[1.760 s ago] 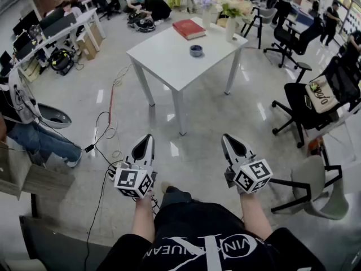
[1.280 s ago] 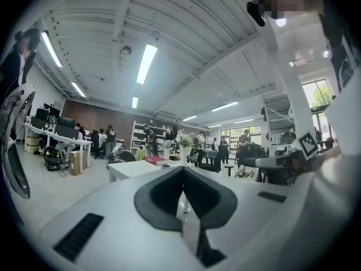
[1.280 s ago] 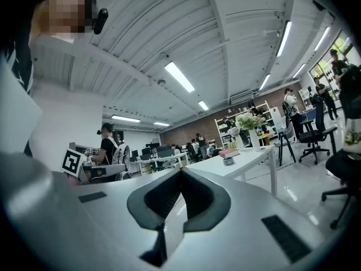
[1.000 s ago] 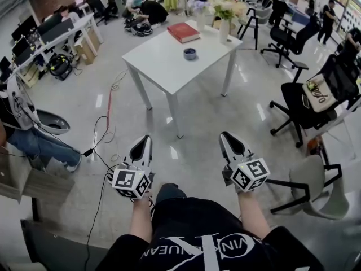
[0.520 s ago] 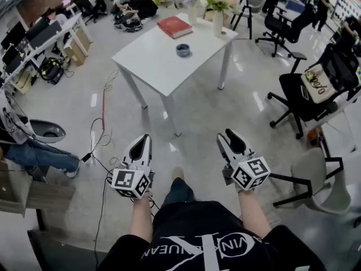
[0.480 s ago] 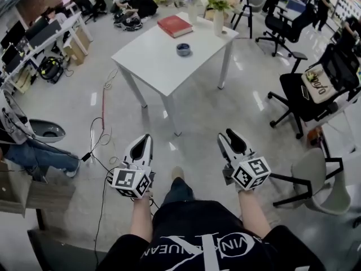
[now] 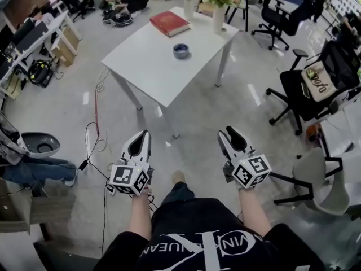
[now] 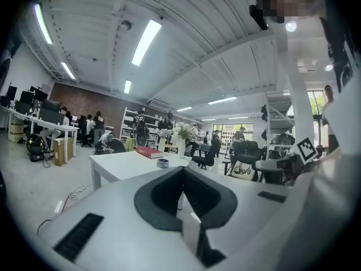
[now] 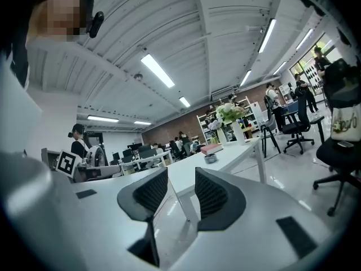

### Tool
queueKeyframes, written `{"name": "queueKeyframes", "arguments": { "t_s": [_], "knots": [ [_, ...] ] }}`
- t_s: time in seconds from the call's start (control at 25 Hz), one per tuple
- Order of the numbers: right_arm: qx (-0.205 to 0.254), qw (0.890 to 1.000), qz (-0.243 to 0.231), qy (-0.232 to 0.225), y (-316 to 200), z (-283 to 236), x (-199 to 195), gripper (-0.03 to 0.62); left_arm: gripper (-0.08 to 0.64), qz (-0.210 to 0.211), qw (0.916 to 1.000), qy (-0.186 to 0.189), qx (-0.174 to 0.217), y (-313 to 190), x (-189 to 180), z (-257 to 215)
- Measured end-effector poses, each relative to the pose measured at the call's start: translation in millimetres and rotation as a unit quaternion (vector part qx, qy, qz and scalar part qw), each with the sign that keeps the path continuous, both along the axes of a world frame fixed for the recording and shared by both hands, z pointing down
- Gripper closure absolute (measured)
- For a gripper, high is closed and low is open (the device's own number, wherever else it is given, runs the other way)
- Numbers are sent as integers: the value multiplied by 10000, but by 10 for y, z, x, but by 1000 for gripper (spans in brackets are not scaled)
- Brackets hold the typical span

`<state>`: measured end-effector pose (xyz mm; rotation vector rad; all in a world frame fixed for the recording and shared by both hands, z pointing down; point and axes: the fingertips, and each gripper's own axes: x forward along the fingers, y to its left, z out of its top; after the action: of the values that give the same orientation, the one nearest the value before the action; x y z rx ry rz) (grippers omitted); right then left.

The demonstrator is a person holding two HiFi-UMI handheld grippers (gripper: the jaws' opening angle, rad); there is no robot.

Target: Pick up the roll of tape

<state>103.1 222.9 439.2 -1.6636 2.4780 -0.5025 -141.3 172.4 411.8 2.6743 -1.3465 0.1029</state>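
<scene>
The roll of tape (image 7: 180, 51) is a small dark ring lying flat near the middle of the white table (image 7: 148, 68), well ahead of both grippers. It is small in the left gripper view (image 8: 163, 162) and in the right gripper view (image 9: 210, 158). My left gripper (image 7: 146, 133) (image 8: 181, 173) is held level over the floor, its jaws shut and empty. To its right, my right gripper (image 7: 226, 131) (image 9: 181, 179) stands open with nothing between its ribbed pads.
A red book (image 7: 169, 23) and a white vase with flowers (image 7: 219, 17) stand at the table's far end. Black office chairs (image 7: 302, 89) and a grey chair (image 7: 316, 179) stand on the right. Cables (image 7: 95, 137) trail on the floor at left.
Both grippers have been carried forward and the table has come nearer in the head view. The right gripper's jaws went from shut to open.
</scene>
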Motion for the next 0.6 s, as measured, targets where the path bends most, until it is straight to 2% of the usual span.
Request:
{"name": "queueKeyframes", "arguments": {
  "t_s": [0.6],
  "knots": [
    [-201, 9984, 525, -116, -972, 117, -278, 434, 558, 657, 9977, 125, -130, -1239, -121, 85]
  ]
}}
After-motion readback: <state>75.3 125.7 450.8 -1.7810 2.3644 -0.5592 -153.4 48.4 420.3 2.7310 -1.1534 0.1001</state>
